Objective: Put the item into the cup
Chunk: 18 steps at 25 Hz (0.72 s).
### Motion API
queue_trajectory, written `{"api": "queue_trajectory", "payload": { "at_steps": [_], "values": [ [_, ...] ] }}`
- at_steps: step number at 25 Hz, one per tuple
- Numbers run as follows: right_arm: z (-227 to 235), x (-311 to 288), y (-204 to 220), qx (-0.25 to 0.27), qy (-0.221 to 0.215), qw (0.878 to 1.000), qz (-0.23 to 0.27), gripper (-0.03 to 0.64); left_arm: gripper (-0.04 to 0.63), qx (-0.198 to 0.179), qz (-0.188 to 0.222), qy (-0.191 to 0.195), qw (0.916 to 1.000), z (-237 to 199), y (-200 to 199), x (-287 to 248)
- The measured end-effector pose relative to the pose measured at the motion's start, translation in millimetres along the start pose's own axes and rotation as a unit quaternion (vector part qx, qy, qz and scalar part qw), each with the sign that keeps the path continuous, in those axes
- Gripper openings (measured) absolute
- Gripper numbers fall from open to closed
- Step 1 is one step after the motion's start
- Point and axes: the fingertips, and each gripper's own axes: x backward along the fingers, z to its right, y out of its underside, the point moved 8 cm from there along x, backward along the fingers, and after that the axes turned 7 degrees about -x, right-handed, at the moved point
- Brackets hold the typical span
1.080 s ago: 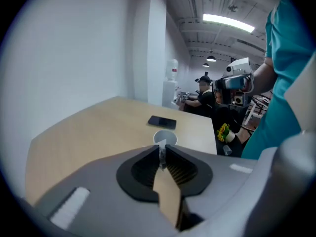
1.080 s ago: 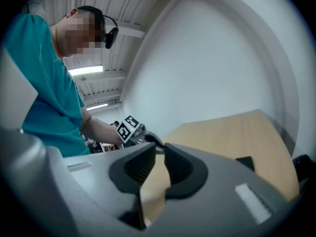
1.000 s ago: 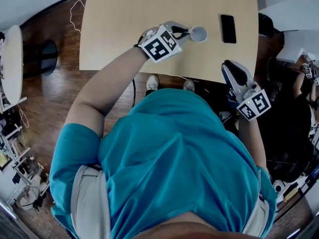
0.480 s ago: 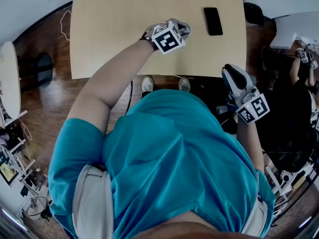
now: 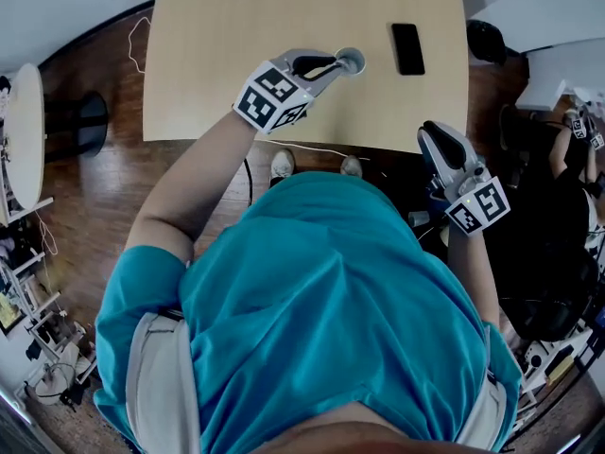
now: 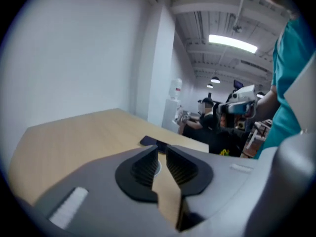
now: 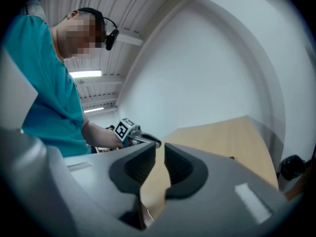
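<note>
As left hand-held gripper (image 5: 335, 63) opened, cup (image 5: 353, 60) ahead

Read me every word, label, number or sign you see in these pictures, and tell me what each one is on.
No readable text anywhere.
Left black-and-white marker cube and right marker cube: square code patterns only, no letters or digits.
Flat black phone on the light wooden table: dark, nothing legible.
Small white cup: plain.

Brightly and evenly lit from overhead; blown out at ceiling strip light (image 6: 232, 42). Softly shadowed on desk (image 5: 236, 26). Bent by fisheye, vignetted dark at gripper-view corners. Blurred close up at left claw (image 6: 162, 152).
</note>
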Motion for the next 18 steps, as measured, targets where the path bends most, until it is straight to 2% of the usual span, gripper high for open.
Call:
{"api": "queue_trajectory", "payload": {
  "at_steps": [3, 6, 8, 10, 12, 15, 18],
  "values": [
    [3.1, -4.1, -7.3, 0.010, -0.038, 0.999, -0.001, 0.048, 0.007, 0.032, 0.079, -0.050, 0.9951, 18.2, 1.2, 67.1],
    [1.9, -5.5, -10.9, 0.020, -0.070, 0.997, -0.005, 0.046, 0.003, 0.053, 0.137, -0.105, 0.9835, 46.0, 5.1, 128.6],
    [-0.2, -6.6, -11.2, 0.029, -0.080, 0.996, -0.012, 0.017, 0.003, 0.071, 0.167, -0.132, 0.9746, 67.5, 6.6, 163.6],
    [-7.8, -11.0, -10.6, 0.032, -0.082, 0.996, -0.014, 0.000, 0.003, 0.079, 0.183, -0.155, 0.9676, 86.6, 9.4, 195.6],
    [-27.0, -15.1, -9.1, 0.037, -0.085, 0.996, -0.010, 0.000, 0.005, 0.070, 0.188, -0.170, 0.9649, 104.0, 15.2, 226.1],
    [-67.3, -20.8, -7.4, 0.055, -0.087, 0.995, -0.003, 0.000, 0.005, 0.043, 0.199, -0.176, 0.9630, 121.6, 29.1, 272.7],
    [-111.9, -23.8, -3.4, 0.061, -0.067, 0.996, 0.004, 0.000, 0.005, 0.032, 0.219, -0.169, 0.9604, 135.6, 47.8, 321.2]
  ]
}}
